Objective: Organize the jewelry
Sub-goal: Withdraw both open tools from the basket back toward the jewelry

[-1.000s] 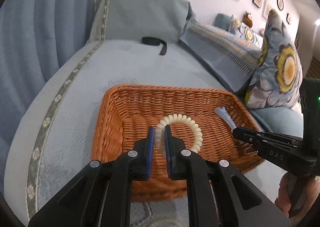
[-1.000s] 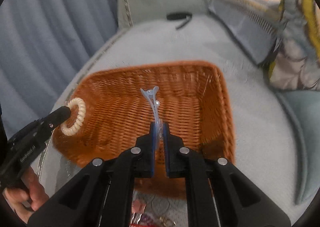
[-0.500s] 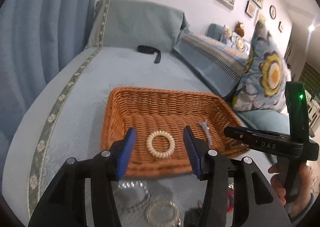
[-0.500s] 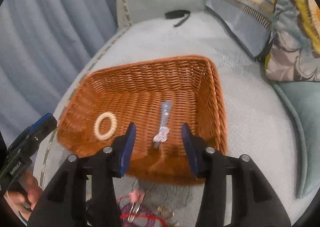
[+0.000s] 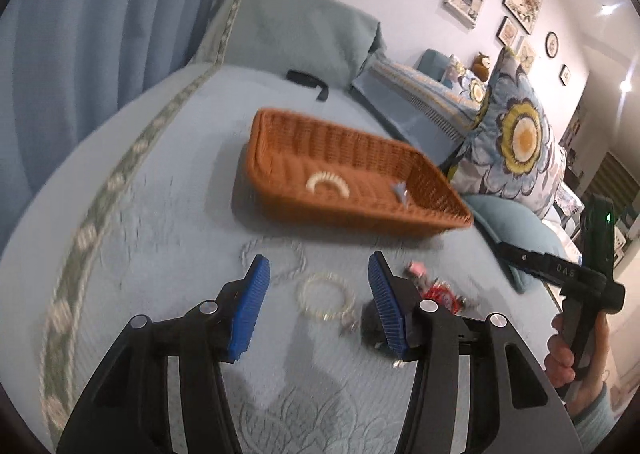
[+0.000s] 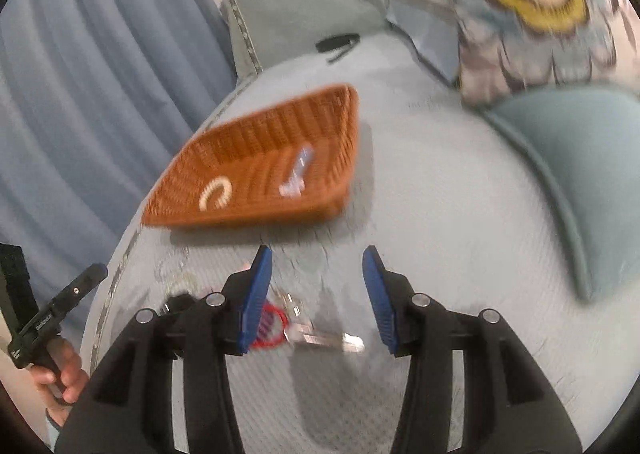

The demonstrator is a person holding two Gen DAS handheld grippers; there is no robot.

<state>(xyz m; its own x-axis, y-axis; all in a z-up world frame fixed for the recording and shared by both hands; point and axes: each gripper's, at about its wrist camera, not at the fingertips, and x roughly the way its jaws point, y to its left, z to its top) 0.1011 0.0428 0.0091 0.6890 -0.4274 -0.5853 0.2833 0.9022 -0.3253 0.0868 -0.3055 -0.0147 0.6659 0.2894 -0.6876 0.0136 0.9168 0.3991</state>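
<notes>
An orange wicker basket [image 5: 288,158] [image 6: 264,134] sits on the blue bedspread. Inside lie a cream spiral hair tie [image 5: 327,182] [image 6: 216,194] and a pale blue hair clip [image 5: 400,190] [image 6: 298,174]. My left gripper [image 5: 318,294] is open and empty above a clear beaded bracelet [image 5: 326,296], with a silver chain [image 5: 276,258] and red and pink pieces [image 5: 436,290] nearby. My right gripper [image 6: 318,294] is open and empty over a red ring [image 6: 274,328] and a silvery clip [image 6: 332,340]. The right gripper also shows in the left wrist view [image 5: 532,258].
A flowered pillow [image 5: 516,142] [image 6: 532,10] and a teal cushion [image 6: 580,158] lie to the right. A black strap [image 5: 308,80] [image 6: 338,44] lies by the grey-green pillow [image 5: 296,34] at the back. Blue curtains [image 5: 100,34] hang on the left.
Both grippers opened, dropping the hair tie and the hair clip into the basket, then pulled back and down toward the loose jewelry in front of the basket.
</notes>
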